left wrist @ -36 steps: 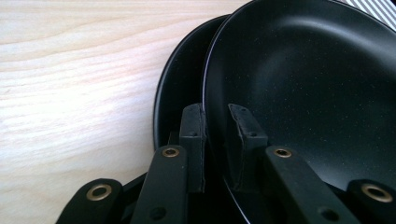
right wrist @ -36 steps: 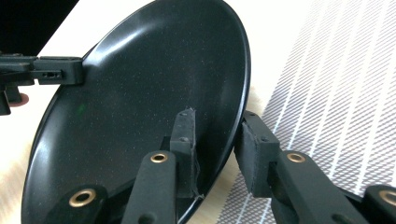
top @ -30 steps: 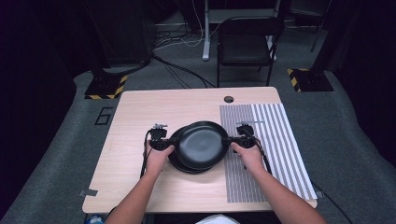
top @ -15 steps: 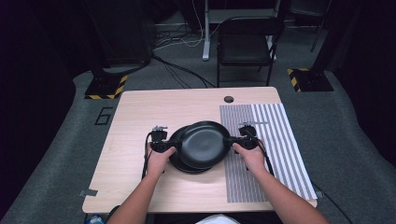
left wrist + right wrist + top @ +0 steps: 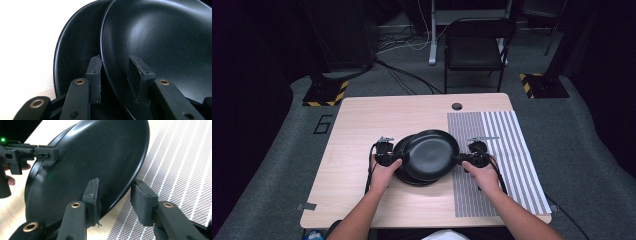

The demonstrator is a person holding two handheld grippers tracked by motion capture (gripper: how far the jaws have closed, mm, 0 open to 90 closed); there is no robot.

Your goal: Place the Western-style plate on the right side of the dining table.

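Two black plates sit mid-table. The upper plate (image 5: 429,154) is held tilted above the lower plate (image 5: 401,148), which stays on the wooden table (image 5: 357,130). My left gripper (image 5: 398,159) is shut on the upper plate's left rim. In the left gripper view its jaws straddle that rim (image 5: 115,70), with the upper plate (image 5: 162,45) in front of the lower plate (image 5: 75,50). My right gripper (image 5: 460,159) is shut on the right rim. The right gripper view shows its fingers either side of the plate (image 5: 95,157), and the left gripper (image 5: 50,153) at the far rim.
A striped grey-and-white mat (image 5: 502,150) covers the table's right part, under the right gripper. A small round hole (image 5: 456,106) lies near the far edge. A black chair (image 5: 474,50) and floor cables stand beyond the table. Bare wood lies left of the plates.
The upper plate has risen a little and shifted slightly right off the lower plate, held by both grippers. The lower plate has stayed put.
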